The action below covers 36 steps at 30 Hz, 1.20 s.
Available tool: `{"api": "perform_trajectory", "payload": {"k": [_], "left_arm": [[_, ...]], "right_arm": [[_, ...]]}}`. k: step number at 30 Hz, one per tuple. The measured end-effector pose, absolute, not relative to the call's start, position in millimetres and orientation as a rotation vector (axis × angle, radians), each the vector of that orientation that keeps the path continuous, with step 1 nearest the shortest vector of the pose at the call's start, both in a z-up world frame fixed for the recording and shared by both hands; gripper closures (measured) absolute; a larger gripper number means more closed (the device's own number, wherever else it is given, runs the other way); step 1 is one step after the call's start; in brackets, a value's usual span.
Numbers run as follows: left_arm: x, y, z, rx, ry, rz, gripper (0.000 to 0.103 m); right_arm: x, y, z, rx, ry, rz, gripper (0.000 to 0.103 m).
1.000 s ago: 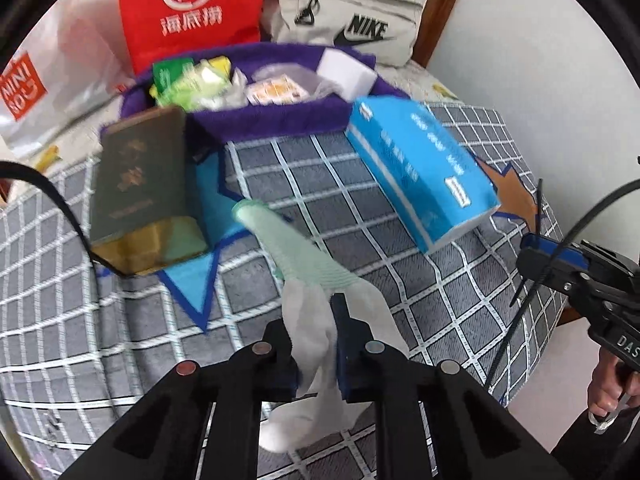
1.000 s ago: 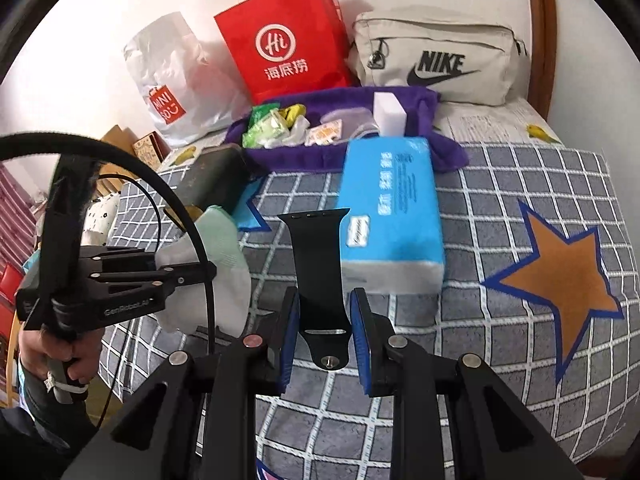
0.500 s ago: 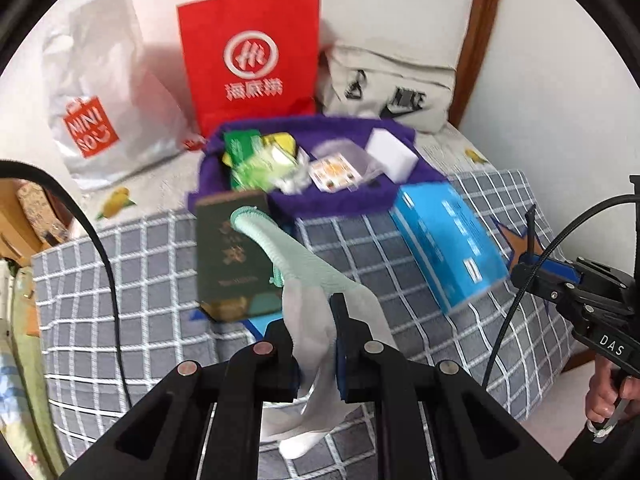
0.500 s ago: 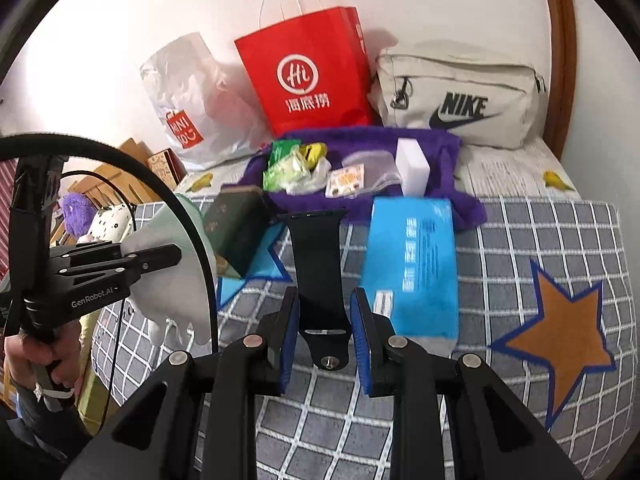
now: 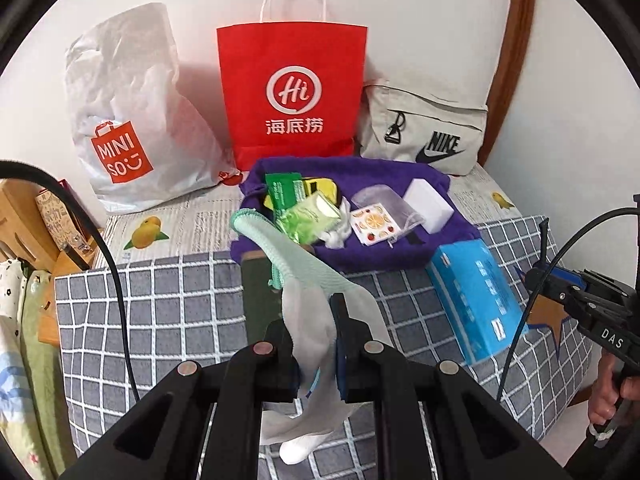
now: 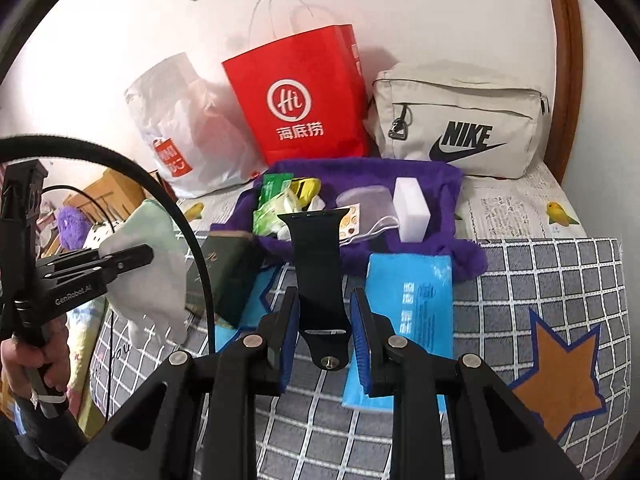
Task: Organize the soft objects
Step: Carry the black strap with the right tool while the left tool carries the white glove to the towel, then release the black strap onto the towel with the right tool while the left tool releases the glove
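Purple cloth (image 5: 368, 252) lies at the back of the bed (image 5: 160, 312), heaped with green packets (image 5: 308, 220), a sticker sheet (image 5: 374, 224) and a white block (image 5: 428, 206). Behind it, against the wall, stand a white bag (image 5: 132, 120), a red bag (image 5: 292, 92) and a beige pouch (image 5: 424, 124).

The left tongs (image 5: 316, 356) are pressed together on a sock (image 5: 316, 300), white with a mint-green cuff, held up in the air; its cuff hangs in front of the cloth's near edge and its toe droops below the tongs. A dark green box (image 5: 260, 300) on the checked blanket sits just behind the sock, partly hidden by it.

The right tongs (image 6: 324, 332) pinch a black strap (image 6: 318, 268) by its lower end, so that it stands upright over the blanket, covering part of the packets. A blue tissue pack (image 6: 412, 292) lies just to the strap's right, touching the cloth's front edge.
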<state>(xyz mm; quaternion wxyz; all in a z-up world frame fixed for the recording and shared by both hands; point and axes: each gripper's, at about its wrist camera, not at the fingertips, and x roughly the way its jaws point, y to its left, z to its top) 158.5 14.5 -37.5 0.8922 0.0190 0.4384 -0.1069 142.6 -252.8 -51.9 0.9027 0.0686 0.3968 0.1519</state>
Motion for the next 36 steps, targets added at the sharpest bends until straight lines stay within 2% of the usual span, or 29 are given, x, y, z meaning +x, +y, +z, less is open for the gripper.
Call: {"api": "perform_trajectory", "payload": {"k": [24, 36], "left_arm": [[271, 14, -32, -0.018, 0.888, -0.264, 0.090], [320, 4, -28, -0.035, 0.871, -0.284, 0.090]], "right_arm": [[271, -268, -41, 0.186, 0.790, 0.253, 0.078], [317, -232, -22, 0.123, 0.745, 0.339, 0.078]]}}
